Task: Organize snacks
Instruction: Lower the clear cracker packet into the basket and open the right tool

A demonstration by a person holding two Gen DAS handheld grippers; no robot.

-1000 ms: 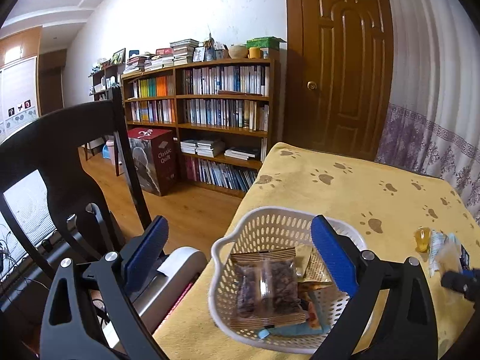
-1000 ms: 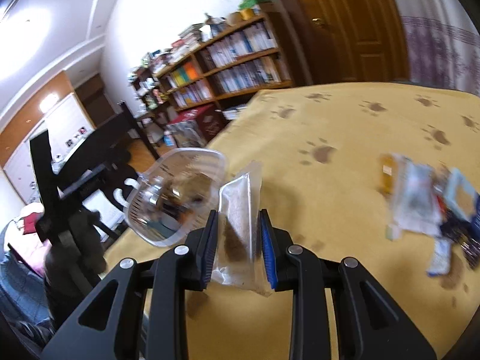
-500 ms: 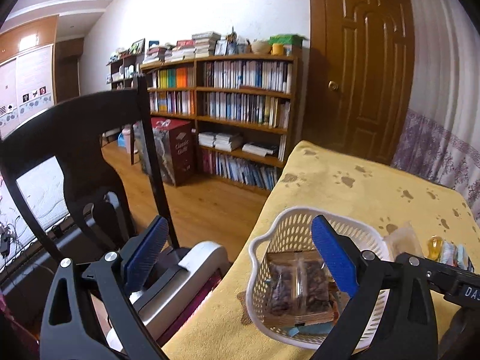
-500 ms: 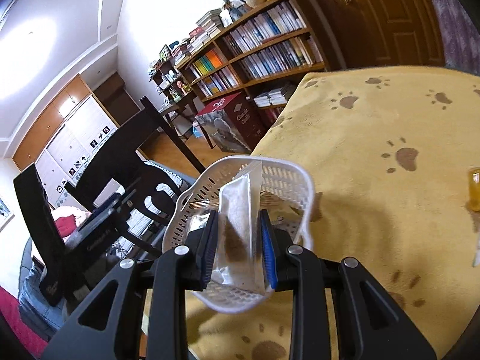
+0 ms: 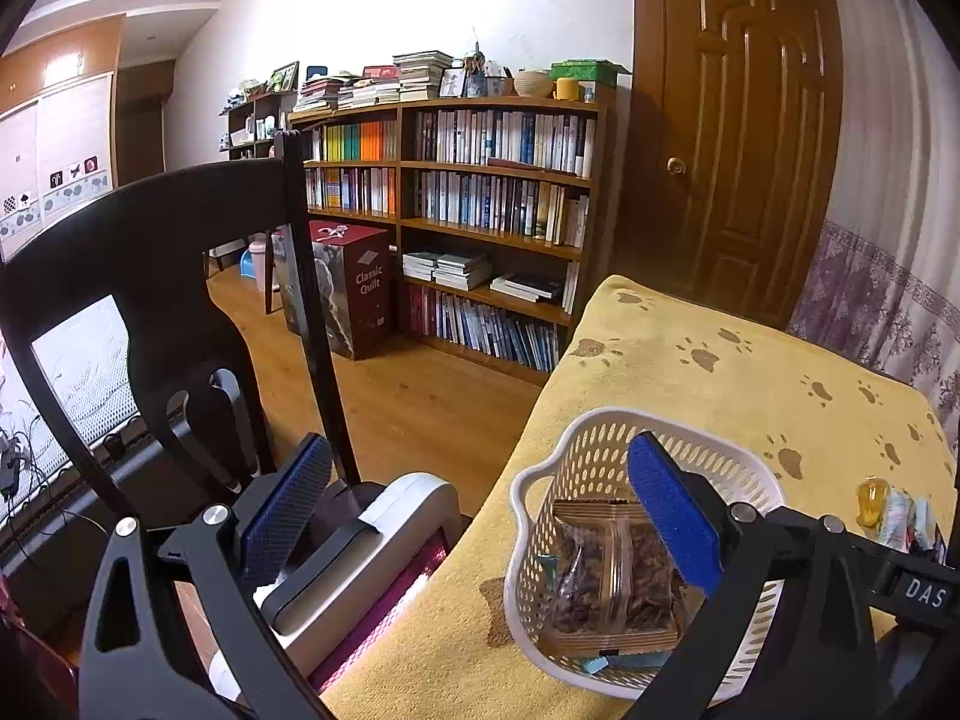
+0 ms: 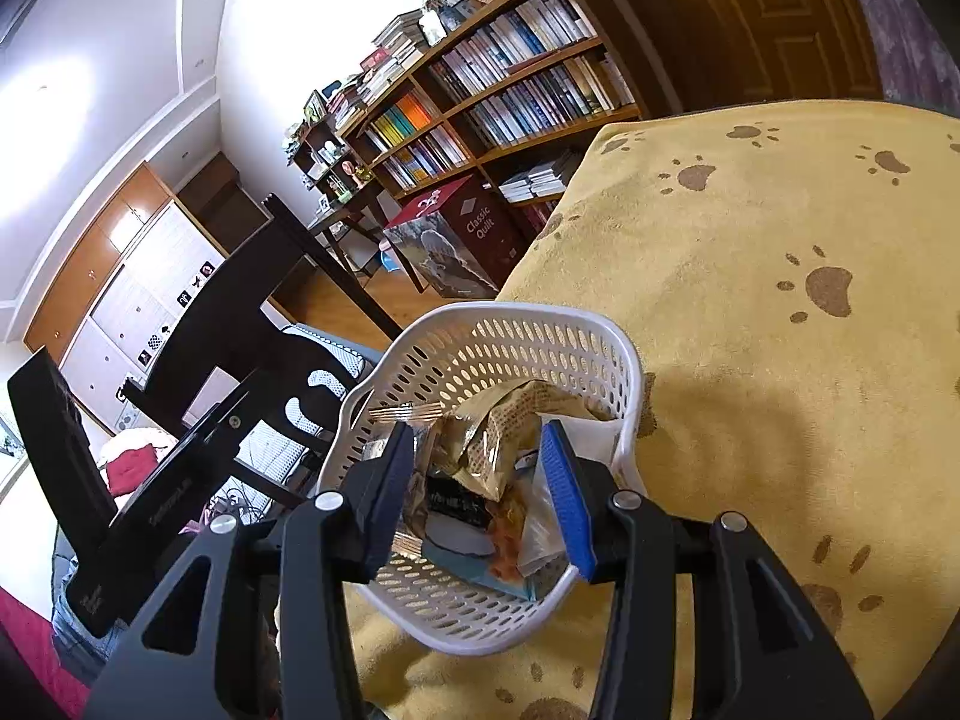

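- The table's yellow paw-print cloth (image 6: 780, 252) fills most of my right view; behind it stand the bookshelf (image 5: 480, 192) and a dark chair (image 5: 150, 276).
- The white perforated basket (image 6: 510, 336) sits near the table's corner on that cloth, directly under my right gripper (image 6: 480, 480).
- My right gripper's fingers are spread apart with nothing between the blue pads; they hang over the basket's near half, straddling the pile inside.
- Half a second ago those same pads pinched a clear snack bag upright over the basket; now they have let it go and parted.
- A crumpled gold wrapper (image 6: 504, 426) lies on top of the pile, between and just beyond my right pads, with a dark packet (image 6: 456, 504) and a light-blue one below it.
- My left gripper (image 5: 480, 516) is wide open and holds nothing; its right pad overlaps the basket in view, its left pad hangs off the table edge.
- From the left, a clear bag of brown snacks (image 5: 612, 576) lies flat in the basket.
- More loose snacks (image 5: 888, 510) remain on the cloth, well apart from the basket.
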